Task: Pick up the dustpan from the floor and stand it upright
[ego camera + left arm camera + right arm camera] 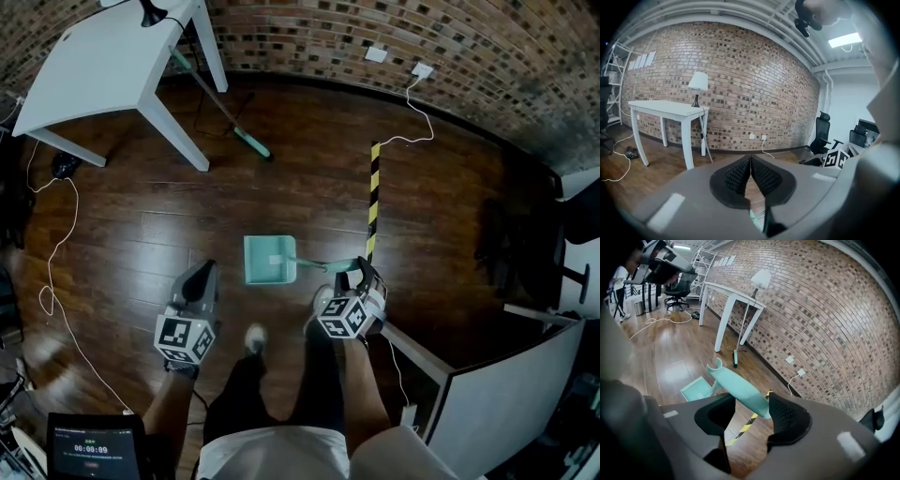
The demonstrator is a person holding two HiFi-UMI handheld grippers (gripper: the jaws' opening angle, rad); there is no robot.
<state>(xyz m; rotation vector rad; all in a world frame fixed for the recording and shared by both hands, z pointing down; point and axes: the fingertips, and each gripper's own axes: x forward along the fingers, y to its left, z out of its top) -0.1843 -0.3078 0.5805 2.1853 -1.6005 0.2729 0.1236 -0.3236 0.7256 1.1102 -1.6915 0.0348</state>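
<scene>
Dustpan (pixel 270 260) on floor (pixel 141 234), handle (pixel 740 390) between right gripper (pixel 750 411) jaws

The dark wooden floor (pixel 141 234) carries a teal dustpan (pixel 270 260), its pan flat on the boards, near a yellow-and-black striped strip (pixel 373 192). A white table (pixel 103 56) stands farther off. A white cable (pixel 58 246) trails along the left.
</scene>
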